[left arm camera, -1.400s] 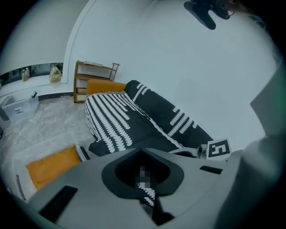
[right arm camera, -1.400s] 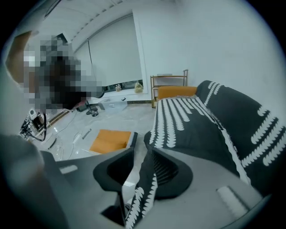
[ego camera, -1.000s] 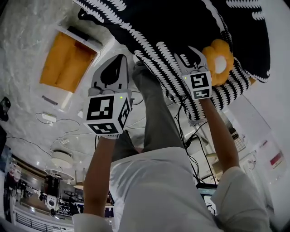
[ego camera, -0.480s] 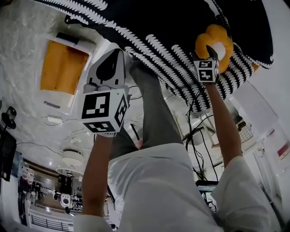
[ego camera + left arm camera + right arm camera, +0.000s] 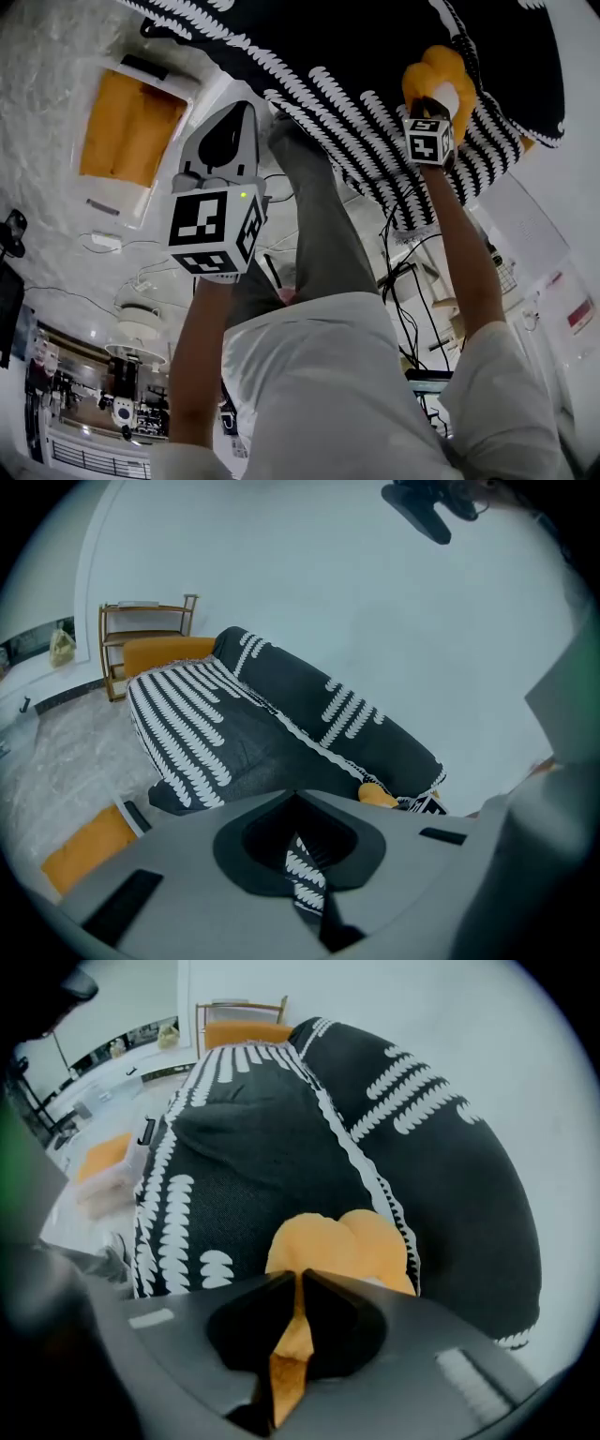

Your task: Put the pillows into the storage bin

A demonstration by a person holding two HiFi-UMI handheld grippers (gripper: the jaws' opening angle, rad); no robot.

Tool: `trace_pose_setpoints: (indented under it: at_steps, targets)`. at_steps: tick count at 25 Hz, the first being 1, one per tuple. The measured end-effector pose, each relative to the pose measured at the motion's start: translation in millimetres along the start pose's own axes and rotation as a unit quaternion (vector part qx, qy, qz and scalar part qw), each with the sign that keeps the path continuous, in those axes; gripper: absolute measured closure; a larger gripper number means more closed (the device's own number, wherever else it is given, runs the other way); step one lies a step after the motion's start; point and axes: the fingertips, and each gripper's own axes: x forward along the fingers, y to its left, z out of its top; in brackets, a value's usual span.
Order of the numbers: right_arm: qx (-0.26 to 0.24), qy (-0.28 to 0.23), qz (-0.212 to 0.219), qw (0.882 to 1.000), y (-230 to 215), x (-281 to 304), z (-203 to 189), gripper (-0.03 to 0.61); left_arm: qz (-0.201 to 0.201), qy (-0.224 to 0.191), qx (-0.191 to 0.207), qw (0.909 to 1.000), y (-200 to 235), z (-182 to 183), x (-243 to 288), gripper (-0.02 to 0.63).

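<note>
An orange pillow (image 5: pixel 433 73) (image 5: pixel 342 1241) lies on the seat of the black sofa with white leaf stripes (image 5: pixel 375 47) (image 5: pixel 253 1147) (image 5: pixel 281 724). My right gripper (image 5: pixel 429 101) (image 5: pixel 300 1279) points steeply down at it. Its jaws have just been closing and now pinch a fold of the orange fabric. My left gripper (image 5: pixel 248 108) (image 5: pixel 298 796) hovers at the sofa's front edge with its tips together. Only striped sofa cover shows through the slit behind them. The storage bin (image 5: pixel 89 192) (image 5: pixel 141 813) stands on the floor to the left with an orange pillow (image 5: pixel 131 127) (image 5: pixel 89 846) inside.
A person's grey trouser leg (image 5: pixel 319 216) stands between the two grippers, close to the sofa. Cables (image 5: pixel 403 244) trail over the floor on the right. A wooden shelf (image 5: pixel 145 630) (image 5: pixel 239 1016) with an orange cushion stands beyond the sofa's far end.
My right gripper moved across the sofa to the orange pillow, tipped further down and closed on it. The left gripper stayed where it was.
</note>
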Motion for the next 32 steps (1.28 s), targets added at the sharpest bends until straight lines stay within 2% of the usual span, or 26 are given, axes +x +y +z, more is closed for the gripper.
trace_pose_setpoints:
  at_steps: [5, 11, 14, 18, 21, 24, 28, 32]
  targets:
    - [-0.016, -0.064, 0.051, 0.997, 49.6, -31.2, 61.5, 0.545, 0.013, -0.013, -0.023, 0.9996, 14.7, -8.9, -21.8, 0.604]
    - [-0.072, -0.144, 0.116, 0.980, 145.3, -71.4, 142.4, 0.545, 0.045, -0.039, -0.057, 0.9966, 52.0, -23.0, -65.1, 0.604]
    - [-0.103, -0.172, 0.154, 0.967, 202.1, -91.7, 173.8, 0.545, 0.066, -0.055, -0.078, 0.9933, 79.3, -33.8, -92.7, 0.604]
    - [-0.139, -0.199, 0.199, 0.949, 274.3, -115.1, 217.3, 0.545, 0.102, -0.081, -0.119, 0.9844, 122.1, -50.4, -129.1, 0.604]
    - [-0.162, -0.212, 0.221, 0.938, 322.5, -134.3, 232.5, 0.545, 0.118, -0.091, -0.137, 0.9793, 146.1, -67.0, -156.5, 0.604]
    - [-0.186, -0.234, 0.250, 0.921, 374.6, -158.7, 251.6, 0.545, 0.140, -0.103, -0.161, 0.9716, 166.7, -87.6, -184.6, 0.604]
    - [-0.207, -0.255, 0.267, 0.906, 439.9, -183.9, 278.2, 0.545, 0.164, -0.117, -0.186, 0.9618, 193.7, -115.0, -221.0, 0.604]
    - [-0.233, -0.283, 0.295, 0.883, 508.4, -205.9, 307.5, 0.545, 0.185, -0.128, -0.211, 0.9511, 212.4, -137.7, -252.6, 0.604]
